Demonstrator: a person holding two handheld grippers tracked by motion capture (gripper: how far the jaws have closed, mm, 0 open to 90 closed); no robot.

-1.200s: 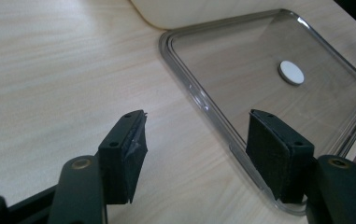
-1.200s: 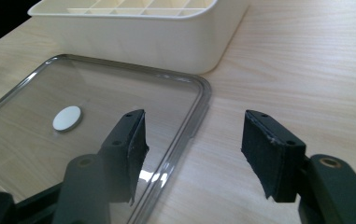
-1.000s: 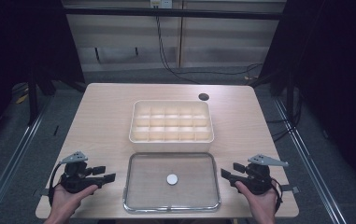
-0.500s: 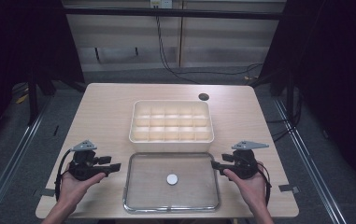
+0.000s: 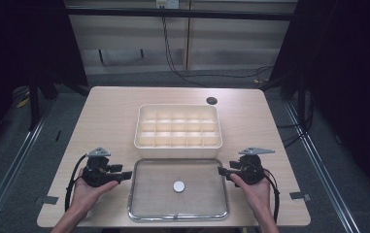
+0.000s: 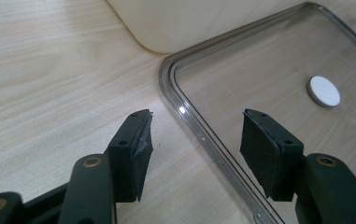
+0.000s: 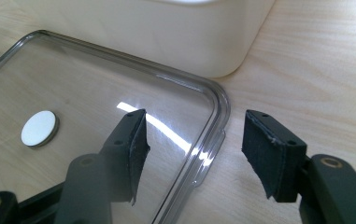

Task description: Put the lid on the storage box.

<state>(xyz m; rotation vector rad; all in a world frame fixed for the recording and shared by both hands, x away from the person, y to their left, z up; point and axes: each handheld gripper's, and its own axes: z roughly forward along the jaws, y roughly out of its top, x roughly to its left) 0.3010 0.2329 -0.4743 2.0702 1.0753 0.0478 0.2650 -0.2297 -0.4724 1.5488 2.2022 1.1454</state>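
As both hands close in from 9 and 3 o'clock, the left gripper and right gripper straddle the lid's side rims, jaws apart, narrowing, nothing gripped yet, so a two-handed lift looks next.

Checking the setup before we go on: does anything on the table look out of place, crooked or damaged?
Nothing stands out. The clear lid lies flat and square to the table edge, just in front of the white divided box. The left tongs and right tongs each straddle a lid edge, open, not pressing on it.
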